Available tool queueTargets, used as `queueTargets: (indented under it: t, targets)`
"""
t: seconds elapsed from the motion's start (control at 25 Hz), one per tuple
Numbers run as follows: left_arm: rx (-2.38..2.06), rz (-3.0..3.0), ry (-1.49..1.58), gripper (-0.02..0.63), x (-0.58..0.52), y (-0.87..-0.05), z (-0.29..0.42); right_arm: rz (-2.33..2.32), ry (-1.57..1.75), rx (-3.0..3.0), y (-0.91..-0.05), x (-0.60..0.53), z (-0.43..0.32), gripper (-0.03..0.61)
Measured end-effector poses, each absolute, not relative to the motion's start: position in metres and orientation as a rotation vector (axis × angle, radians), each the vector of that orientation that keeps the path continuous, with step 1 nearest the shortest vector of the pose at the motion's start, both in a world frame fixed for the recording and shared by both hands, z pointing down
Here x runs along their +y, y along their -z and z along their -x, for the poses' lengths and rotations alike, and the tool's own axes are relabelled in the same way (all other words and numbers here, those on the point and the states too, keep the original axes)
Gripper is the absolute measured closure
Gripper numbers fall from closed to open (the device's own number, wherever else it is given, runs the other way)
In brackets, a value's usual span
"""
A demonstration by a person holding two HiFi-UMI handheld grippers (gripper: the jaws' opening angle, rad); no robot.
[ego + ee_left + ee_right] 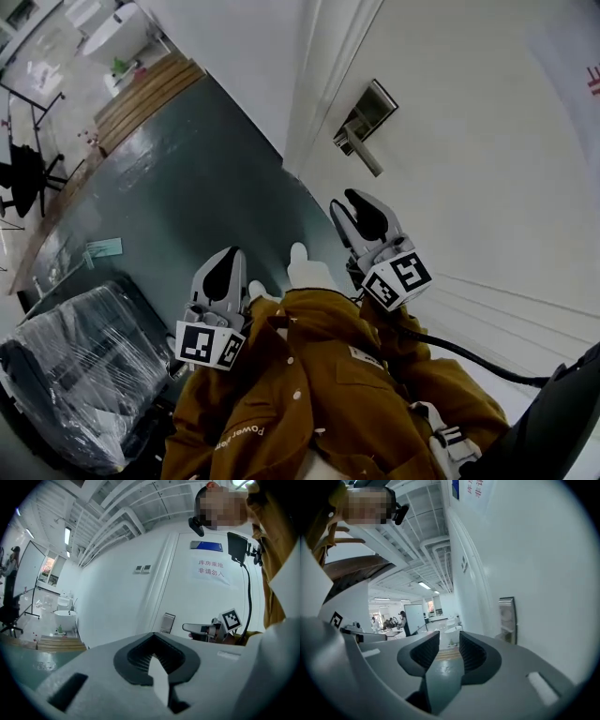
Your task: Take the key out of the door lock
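Note:
A metal lock plate with a lever handle (364, 120) sits on the white door (487, 159), ahead of both grippers. I cannot make out a key at this size. The same lock plate (167, 622) is small and far in the left gripper view, and the lock plate (507, 618) lies right of the jaws in the right gripper view. My left gripper (226, 269) is shut with nothing in it, its black pads (140, 658) meeting. My right gripper (362, 204) is nearer the door, open, with only floor showing in its gap (449, 648).
A plastic-wrapped black chair (75, 370) stands at the lower left. Wooden steps (145, 89) and a white bathtub (112, 28) lie far back on the left. A printed notice (210, 569) hangs on the door. My brown jacket (319, 394) fills the bottom.

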State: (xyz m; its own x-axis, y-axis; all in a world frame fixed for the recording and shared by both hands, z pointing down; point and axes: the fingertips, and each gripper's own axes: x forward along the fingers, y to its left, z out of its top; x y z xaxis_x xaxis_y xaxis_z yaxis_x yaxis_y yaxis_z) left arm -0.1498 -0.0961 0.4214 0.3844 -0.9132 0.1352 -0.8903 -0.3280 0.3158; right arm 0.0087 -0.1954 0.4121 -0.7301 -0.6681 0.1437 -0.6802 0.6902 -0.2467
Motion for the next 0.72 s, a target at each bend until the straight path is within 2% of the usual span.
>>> queueTargets:
  t: [0.12, 0.24, 0.36, 0.44, 0.52, 0.72]
  targets:
    - [-1.509, -2.293, 0.094, 0.617, -0.124, -0.434, 0.132, -1.282, -0.328, -2.729, -0.422, -0.235, -0.049, 0.390]
    - [-1.456, -2.291, 0.081, 0.617, -0.146, -0.447, 0.120, -1.317, -0.124, -2.536, -0.447, -0.267, -0.074, 0.360]
    - [-1.404, -2.288, 0.087, 0.617, -0.157, -0.451, 0.113, -1.239, -0.127, -2.427, -0.484, -0.285, -0.080, 0.341]
    - [-1.370, -2.282, 0.094, 0.617, -0.165, -0.456, 0.107, -1.213, -0.120, -2.388, -0.499, -0.295, -0.082, 0.358]
    - [-1.331, -2.282, 0.089, 0.617, -0.174, -0.463, 0.100, -1.234, -0.074, -2.366, -0.501, -0.304, -0.087, 0.465]
    - [-1.154, -2.270, 0.112, 0.615, -0.208, -0.490, 0.077, -1.204, -0.060, -2.375, -0.502, -0.306, -0.086, 0.483]
